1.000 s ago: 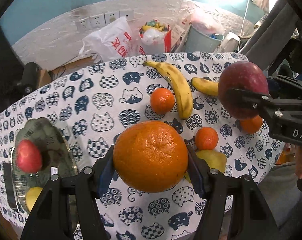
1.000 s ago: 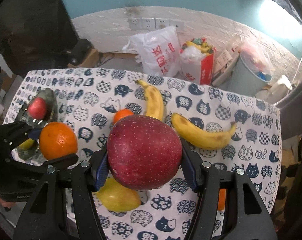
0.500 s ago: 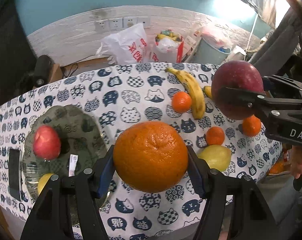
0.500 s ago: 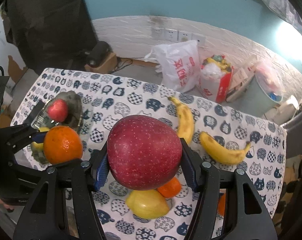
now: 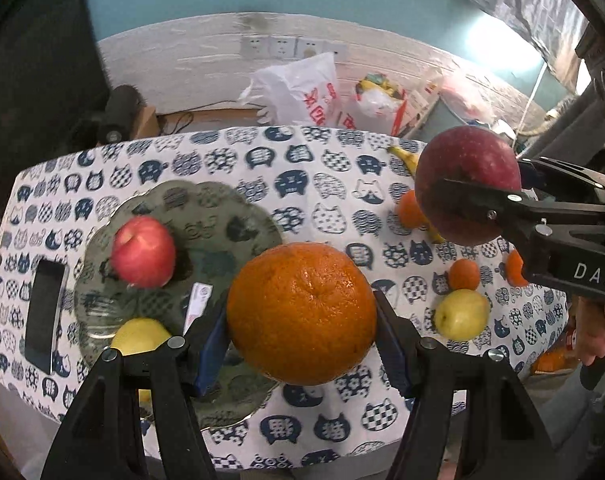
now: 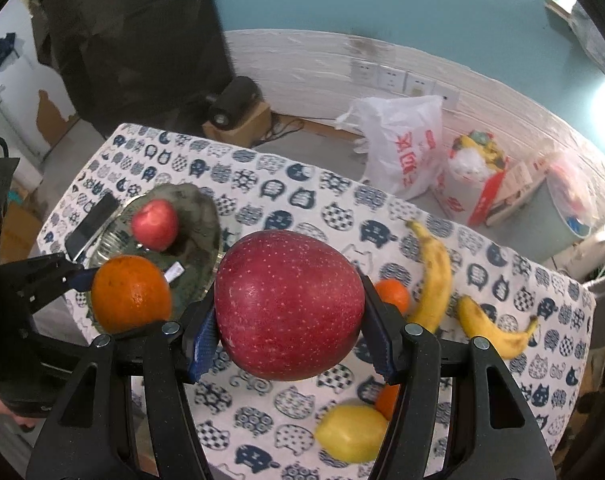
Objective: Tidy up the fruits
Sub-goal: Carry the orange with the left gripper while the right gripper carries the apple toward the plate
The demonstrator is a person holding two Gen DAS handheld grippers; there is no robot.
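Note:
My left gripper (image 5: 302, 344) is shut on a large orange (image 5: 301, 313), held in the air over the right edge of the glass plate (image 5: 222, 208). A red apple (image 5: 143, 251) and a yellow fruit (image 5: 140, 337) lie on that plate. My right gripper (image 6: 290, 342) is shut on a big dark red apple (image 6: 289, 311), above the middle of the table. In the left wrist view the dark red apple (image 5: 468, 184) hangs at the upper right. Two bananas (image 6: 432, 276), small tangerines (image 5: 463, 274) and a yellow-green fruit (image 5: 461, 314) lie on the cat-print cloth (image 5: 314, 184).
A black phone (image 5: 42, 316) lies left of the plate near the table's left edge. Behind the table on the floor stand a white plastic bag (image 6: 402, 152), a red box of rubbish (image 6: 472, 178) and a grey bin (image 6: 542, 216). A hand (image 5: 592, 328) holds the right gripper's handle.
Both grippers have carried their fruit leftward across the table. The plate has come from the left edge of the left wrist view to just under the orange; the bananas have slid right.

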